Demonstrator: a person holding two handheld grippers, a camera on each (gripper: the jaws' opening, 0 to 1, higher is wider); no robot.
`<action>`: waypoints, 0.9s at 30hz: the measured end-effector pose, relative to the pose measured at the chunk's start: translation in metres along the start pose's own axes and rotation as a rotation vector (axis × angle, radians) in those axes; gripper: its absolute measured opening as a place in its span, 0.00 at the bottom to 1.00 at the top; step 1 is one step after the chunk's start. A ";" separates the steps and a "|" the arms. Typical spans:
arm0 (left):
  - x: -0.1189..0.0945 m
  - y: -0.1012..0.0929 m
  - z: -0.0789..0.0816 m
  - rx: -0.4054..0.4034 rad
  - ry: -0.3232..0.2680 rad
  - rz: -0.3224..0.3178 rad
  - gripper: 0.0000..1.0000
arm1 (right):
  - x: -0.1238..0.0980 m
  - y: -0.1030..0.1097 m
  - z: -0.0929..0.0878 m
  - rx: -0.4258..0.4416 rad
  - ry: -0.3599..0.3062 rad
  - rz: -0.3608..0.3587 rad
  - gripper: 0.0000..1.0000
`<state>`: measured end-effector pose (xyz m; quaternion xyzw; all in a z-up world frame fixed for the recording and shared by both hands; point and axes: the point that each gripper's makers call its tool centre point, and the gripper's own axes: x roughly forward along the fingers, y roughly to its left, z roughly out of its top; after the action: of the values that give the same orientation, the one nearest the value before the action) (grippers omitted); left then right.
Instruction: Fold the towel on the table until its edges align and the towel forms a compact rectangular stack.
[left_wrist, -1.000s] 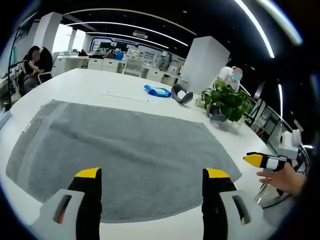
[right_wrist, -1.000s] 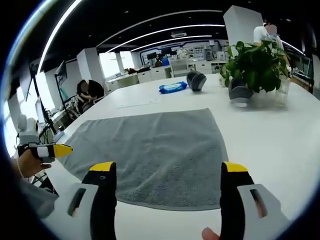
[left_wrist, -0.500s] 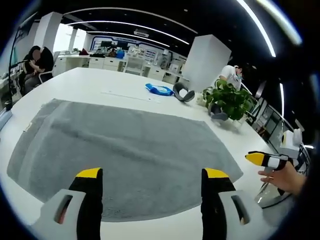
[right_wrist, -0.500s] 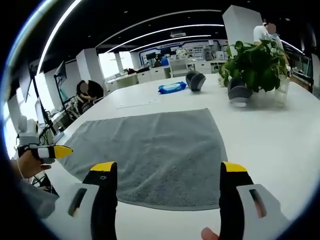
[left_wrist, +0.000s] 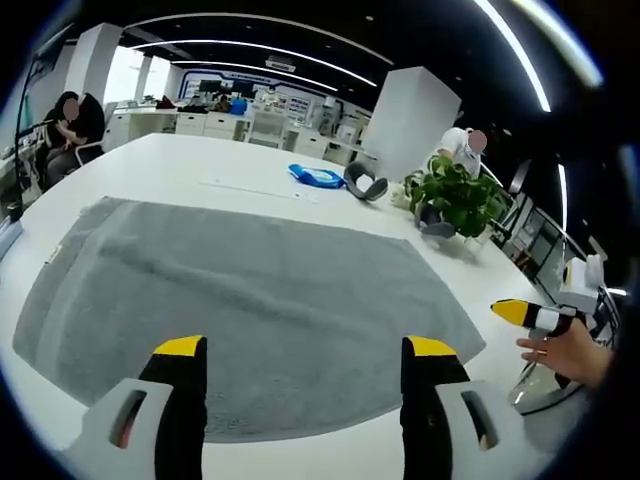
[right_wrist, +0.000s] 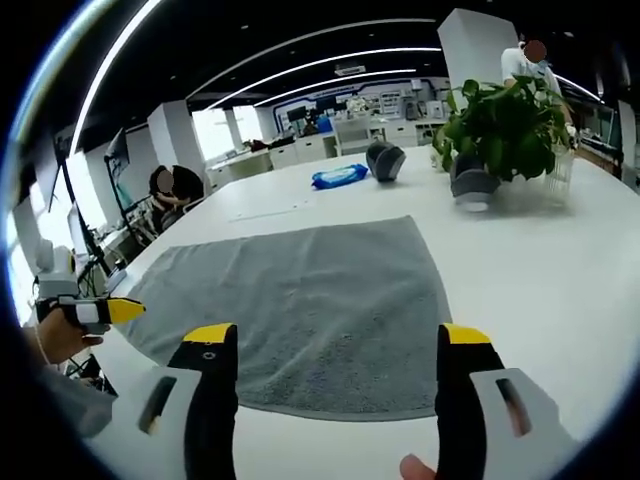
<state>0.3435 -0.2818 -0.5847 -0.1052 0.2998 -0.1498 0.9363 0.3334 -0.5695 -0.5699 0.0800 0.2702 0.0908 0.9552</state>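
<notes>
I count one grey towel (left_wrist: 240, 300), spread flat and unfolded across the middle of the white table (left_wrist: 180, 165), and two grippers. My left gripper (left_wrist: 300, 365) rises from the bottom of the left gripper view with its yellow-tipped jaws spread wide and holding nothing, hovering over the towel's near edge; my right gripper (right_wrist: 330, 350) does the same in the right gripper view, jaws apart and empty above the near hem. In the right gripper view the left gripper's yellow tip pokes in at the lower left, held in a hand (right_wrist: 55, 335). Beyond the towel I count one blue packet (left_wrist: 315, 178), one dark headset-like object (left_wrist: 362, 182) just beside it, and one potted plant (left_wrist: 455, 195) at the upper right. The towel's far edge lies well short of those items, with bare tabletop between. One seated person (left_wrist: 70, 120) is at the upper left, another stands behind the plant.
</notes>
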 end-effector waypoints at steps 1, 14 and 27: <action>0.000 0.000 0.000 0.001 0.000 0.000 0.81 | 0.000 0.000 0.000 -0.001 0.000 0.000 0.82; 0.001 -0.002 -0.002 -0.001 0.011 -0.009 0.80 | -0.001 -0.007 -0.001 0.021 0.003 -0.021 0.78; 0.002 -0.006 -0.004 -0.002 0.020 -0.030 0.74 | -0.011 -0.031 0.000 0.044 -0.003 -0.111 0.55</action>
<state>0.3414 -0.2884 -0.5871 -0.1089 0.3077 -0.1645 0.9308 0.3289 -0.6021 -0.5706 0.0860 0.2747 0.0318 0.9571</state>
